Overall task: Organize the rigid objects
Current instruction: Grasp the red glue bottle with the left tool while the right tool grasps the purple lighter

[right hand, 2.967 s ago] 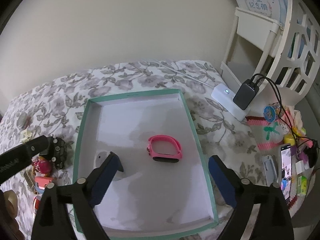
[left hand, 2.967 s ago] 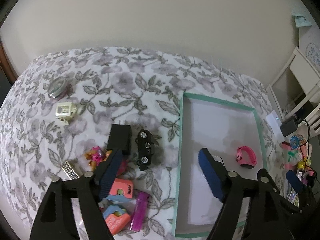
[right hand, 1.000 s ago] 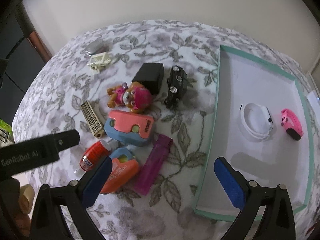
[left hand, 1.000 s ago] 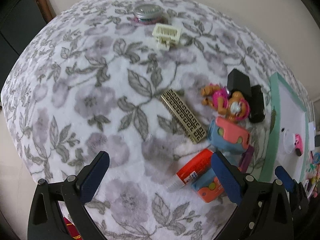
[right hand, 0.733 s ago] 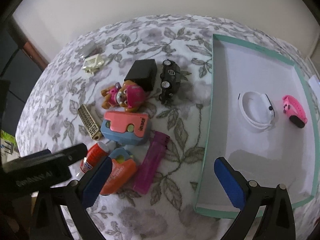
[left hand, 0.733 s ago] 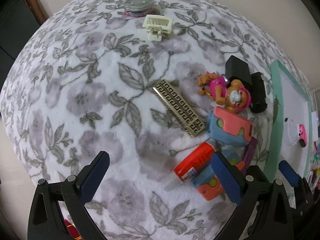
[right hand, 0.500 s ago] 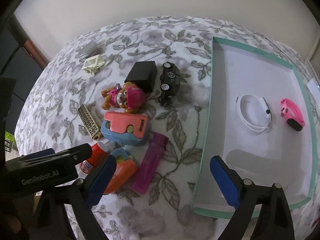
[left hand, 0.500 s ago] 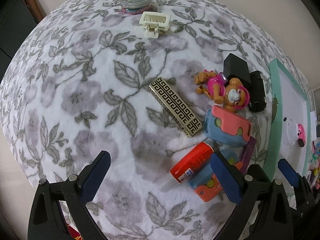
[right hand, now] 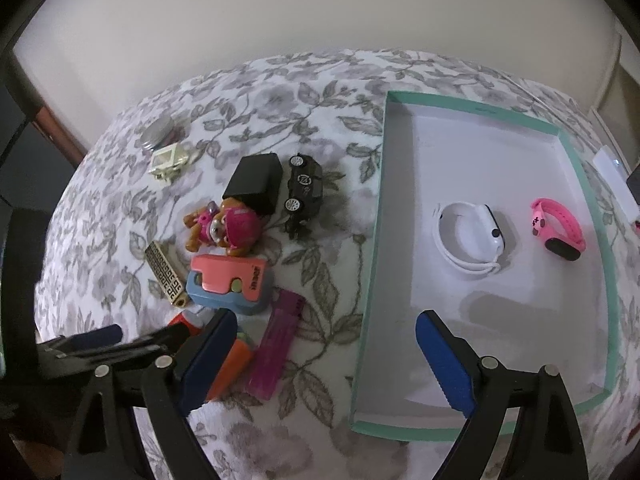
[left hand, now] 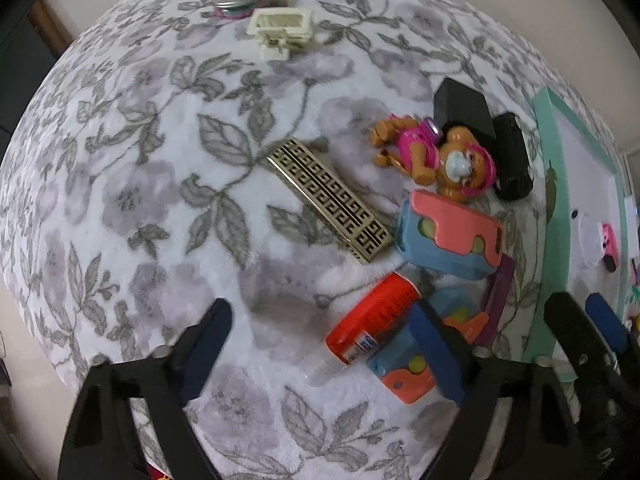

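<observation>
Jaws of our left gripper (left hand: 320, 344) stood wide and had just been narrowing, the red glue tube (left hand: 370, 326) between them, unpressed; our right gripper (right hand: 324, 354) gaped empty. We saw the floral bench (left hand: 168, 184), then the green tray (right hand: 588, 208) holding the white band (right hand: 470, 236) and pink band (right hand: 558, 232).

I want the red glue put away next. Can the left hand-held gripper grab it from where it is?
Probably yes. The left hand-held gripper hangs open right above the red glue bottle, with nothing lying on top of it. The orange and blue toy beside it sits close, so the fit looks tight.
</observation>
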Demonstrator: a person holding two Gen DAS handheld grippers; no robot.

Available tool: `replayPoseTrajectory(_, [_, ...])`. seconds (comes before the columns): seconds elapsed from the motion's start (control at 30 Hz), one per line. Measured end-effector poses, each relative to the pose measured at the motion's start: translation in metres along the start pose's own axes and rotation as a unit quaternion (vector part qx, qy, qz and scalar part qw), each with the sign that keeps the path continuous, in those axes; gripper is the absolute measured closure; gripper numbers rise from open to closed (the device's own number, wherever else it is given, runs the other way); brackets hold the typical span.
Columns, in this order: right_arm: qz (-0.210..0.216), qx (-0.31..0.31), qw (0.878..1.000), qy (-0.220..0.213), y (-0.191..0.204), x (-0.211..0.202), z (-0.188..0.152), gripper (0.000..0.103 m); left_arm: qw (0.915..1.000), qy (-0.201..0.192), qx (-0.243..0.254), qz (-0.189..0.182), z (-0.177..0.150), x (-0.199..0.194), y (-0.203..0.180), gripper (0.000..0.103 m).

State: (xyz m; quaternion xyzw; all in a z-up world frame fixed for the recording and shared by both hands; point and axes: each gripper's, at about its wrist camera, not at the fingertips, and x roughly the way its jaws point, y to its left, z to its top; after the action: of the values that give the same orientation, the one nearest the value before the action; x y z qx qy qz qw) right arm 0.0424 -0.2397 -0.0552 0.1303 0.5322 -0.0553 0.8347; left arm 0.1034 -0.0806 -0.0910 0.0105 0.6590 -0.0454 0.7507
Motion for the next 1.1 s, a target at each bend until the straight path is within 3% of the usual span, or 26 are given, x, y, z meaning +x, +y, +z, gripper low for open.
replayPoseTrajectory(0.13, [0.002,0.0,1.0,0.002,0.002,0.001,-0.001,0.01,1.0,0.001,0.006,-0.004,0.0,0.003,-0.006,0.028])
replayPoseTrajectory(0.2, [0.005,-0.002,1.0,0.003,0.003,0.001,0.0,0.013,0.9999,-0.001,0.012,-0.011,-0.001,0.003,-0.01,0.037])
replayPoseTrajectory(0.27, [0.009,-0.004,1.0,0.005,0.005,0.002,0.0,0.017,0.9997,0.005,0.015,-0.021,-0.001,0.003,-0.013,0.054])
replayPoseTrajectory(0.37, [0.012,-0.01,1.0,0.009,0.009,0.003,-0.001,0.023,0.9994,0.011,0.014,-0.029,-0.003,0.005,-0.016,0.063])
replayPoseTrajectory(0.53, [0.016,-0.021,1.0,0.015,0.015,0.006,-0.002,0.034,0.9994,0.004,-0.011,-0.033,-0.005,0.004,0.002,0.067])
replayPoseTrajectory(0.67, [0.019,-0.033,0.999,0.02,0.022,0.006,-0.003,0.05,0.9991,0.001,-0.026,-0.035,-0.005,0.002,0.015,0.069])
replayPoseTrajectory(1.1, [0.011,-0.065,0.997,0.049,0.037,0.025,-0.008,0.063,0.9989,0.008,-0.026,-0.039,-0.007,0.004,0.018,0.073])
